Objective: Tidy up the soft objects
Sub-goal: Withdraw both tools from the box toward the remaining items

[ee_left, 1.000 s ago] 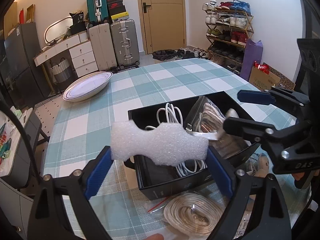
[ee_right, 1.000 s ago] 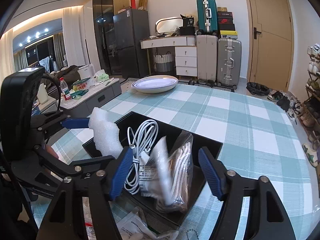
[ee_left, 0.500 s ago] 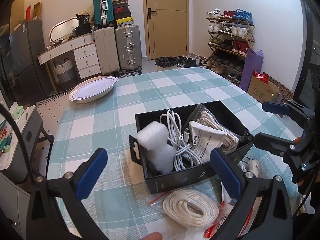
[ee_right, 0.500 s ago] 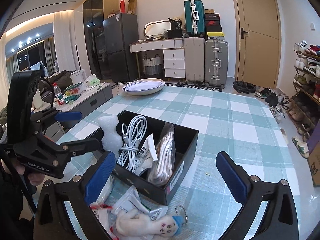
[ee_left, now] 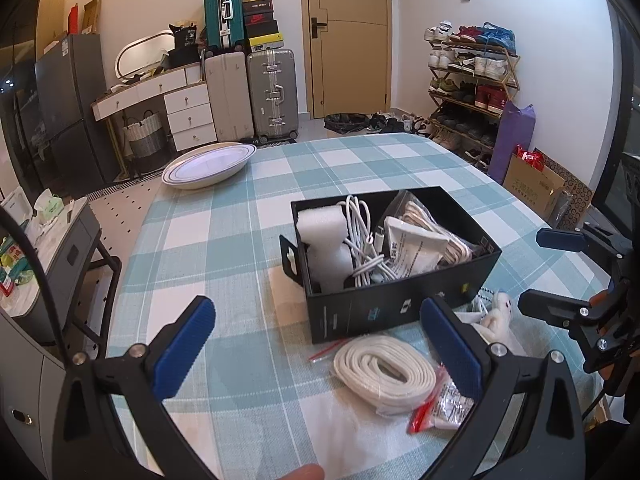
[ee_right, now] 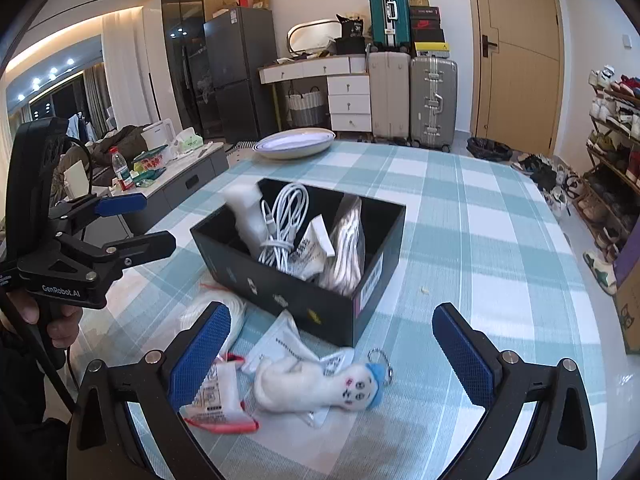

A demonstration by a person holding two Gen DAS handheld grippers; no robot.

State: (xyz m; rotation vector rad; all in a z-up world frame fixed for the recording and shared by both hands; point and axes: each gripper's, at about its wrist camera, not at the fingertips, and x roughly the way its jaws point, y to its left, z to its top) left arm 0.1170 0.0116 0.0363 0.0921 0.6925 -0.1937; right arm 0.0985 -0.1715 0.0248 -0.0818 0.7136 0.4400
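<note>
A black box [ee_left: 400, 308] [ee_right: 280, 280] on the checked table holds a white foam piece [ee_left: 326, 240] [ee_right: 248, 212], a white cable bundle [ee_left: 366, 236] [ee_right: 280, 224] and bagged items [ee_left: 420, 240]. My left gripper [ee_left: 316, 352] is open and empty, pulled back in front of the box; it also shows in the right wrist view [ee_right: 132, 224]. My right gripper [ee_right: 340, 356] is open and empty above a white plush keychain doll [ee_right: 320, 390]; it also shows in the left wrist view [ee_left: 560, 272]. A coiled white strap [ee_left: 384, 372] and small packets [ee_right: 218, 400] lie before the box.
A white oval dish [ee_left: 208, 164] [ee_right: 296, 142] sits at the far side of the table [ee_left: 360, 168]. Suitcases, a dresser and a shoe rack stand beyond. A low side table with clutter [ee_left: 40, 240] is left of the table.
My left gripper let go of the foam piece, which now stands in the box's left end. Both grippers opened wide and drew back from the box.
</note>
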